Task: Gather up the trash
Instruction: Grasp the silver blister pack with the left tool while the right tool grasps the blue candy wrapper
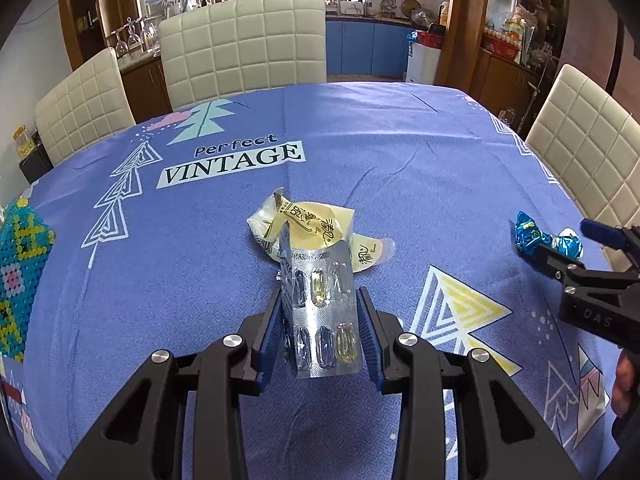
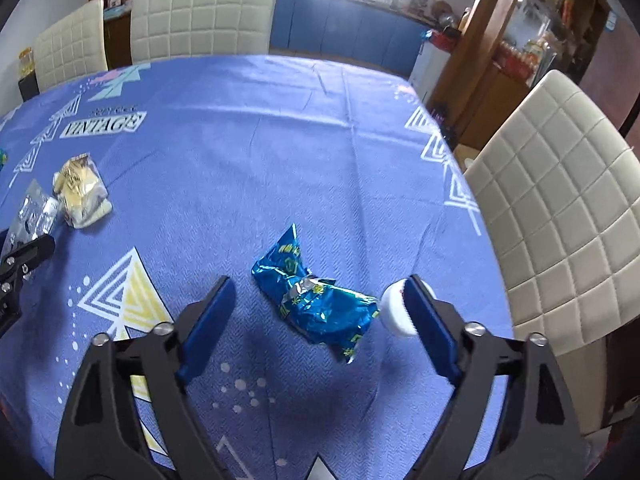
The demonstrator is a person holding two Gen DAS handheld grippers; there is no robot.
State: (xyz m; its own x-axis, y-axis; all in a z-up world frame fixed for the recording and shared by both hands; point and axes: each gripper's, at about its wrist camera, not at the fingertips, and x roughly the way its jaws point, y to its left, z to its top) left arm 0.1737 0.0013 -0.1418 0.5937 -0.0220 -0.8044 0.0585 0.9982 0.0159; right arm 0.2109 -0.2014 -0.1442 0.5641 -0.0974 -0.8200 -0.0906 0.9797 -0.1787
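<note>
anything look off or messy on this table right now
Yes, litter: a crumpled yellow wrapper lies mid-table and a torn blue foil wrapper sits between the open right gripper fingers. The left gripper holds a pill blister pack with some pockets apparently still filled.

"Perfect VINTAGE" on tablecloth [image 1: 360, 152]

We looked from both wrists, steeply down and forward along each claw, close over the desk [image 1: 360, 140]. Both views shared the yellow wrapper [image 1: 308, 224], the blue wrapper [image 2: 316, 300] and the far chairs [image 1: 240, 40].
</note>
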